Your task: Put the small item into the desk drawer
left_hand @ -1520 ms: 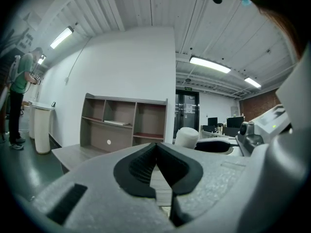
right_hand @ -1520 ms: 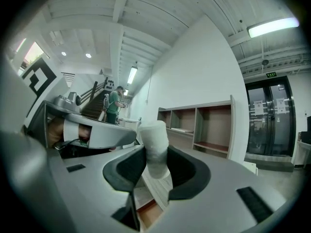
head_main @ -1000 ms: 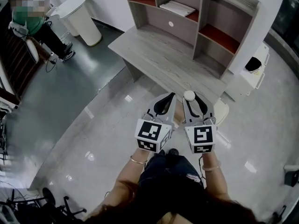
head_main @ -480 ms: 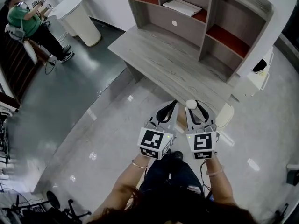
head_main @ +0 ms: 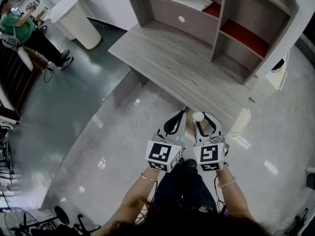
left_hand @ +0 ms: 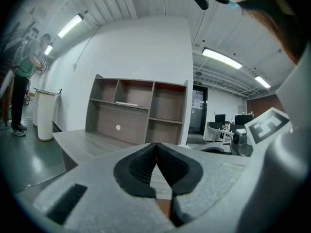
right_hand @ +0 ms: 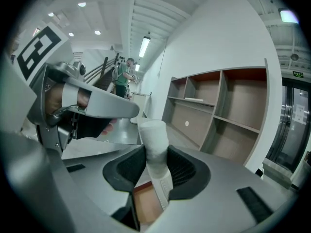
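Change: both tongs sit lower in head view, tips by the desk (head_main: 167, 58) edge, grips unchanged | Right tongs (head_main: 199, 117): clamped on white roll (right_hand: 153, 135), upright | Left tongs (left_hand: 156, 152): closed, empty | Task: drawer unseen, likely still needs opening.

Text: you have none to read.
Green sign (right_hand: 297, 74), far beyond your right claw (right_hand: 154, 154): too small.
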Motion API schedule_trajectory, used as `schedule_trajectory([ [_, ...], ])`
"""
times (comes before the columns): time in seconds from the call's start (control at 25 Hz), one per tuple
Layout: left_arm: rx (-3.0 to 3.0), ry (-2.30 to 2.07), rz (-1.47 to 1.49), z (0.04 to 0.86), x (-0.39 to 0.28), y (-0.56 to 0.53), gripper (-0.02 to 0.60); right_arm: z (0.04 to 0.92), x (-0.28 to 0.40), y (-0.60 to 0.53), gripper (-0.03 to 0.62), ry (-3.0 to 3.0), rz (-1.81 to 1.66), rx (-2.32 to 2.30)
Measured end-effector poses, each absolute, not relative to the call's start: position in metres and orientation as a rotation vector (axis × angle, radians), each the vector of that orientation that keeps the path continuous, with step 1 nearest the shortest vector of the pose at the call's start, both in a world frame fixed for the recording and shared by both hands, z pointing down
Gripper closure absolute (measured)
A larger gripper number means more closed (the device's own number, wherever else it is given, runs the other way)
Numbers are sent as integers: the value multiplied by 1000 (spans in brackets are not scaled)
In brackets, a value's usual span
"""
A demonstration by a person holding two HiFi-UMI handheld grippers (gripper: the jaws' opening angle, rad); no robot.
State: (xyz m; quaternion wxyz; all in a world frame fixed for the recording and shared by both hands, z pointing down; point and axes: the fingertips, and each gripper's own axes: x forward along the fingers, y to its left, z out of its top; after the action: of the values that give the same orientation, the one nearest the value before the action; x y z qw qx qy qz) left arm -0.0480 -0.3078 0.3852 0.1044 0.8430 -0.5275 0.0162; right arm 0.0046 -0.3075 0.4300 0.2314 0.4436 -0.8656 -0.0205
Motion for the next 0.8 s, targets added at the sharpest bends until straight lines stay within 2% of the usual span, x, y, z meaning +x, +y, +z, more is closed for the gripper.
schedule_trajectory([
  [0.8,2455,-1480,113,478,-58,-331,566,552,-8,-322,462,-2213,-34,1137],
])
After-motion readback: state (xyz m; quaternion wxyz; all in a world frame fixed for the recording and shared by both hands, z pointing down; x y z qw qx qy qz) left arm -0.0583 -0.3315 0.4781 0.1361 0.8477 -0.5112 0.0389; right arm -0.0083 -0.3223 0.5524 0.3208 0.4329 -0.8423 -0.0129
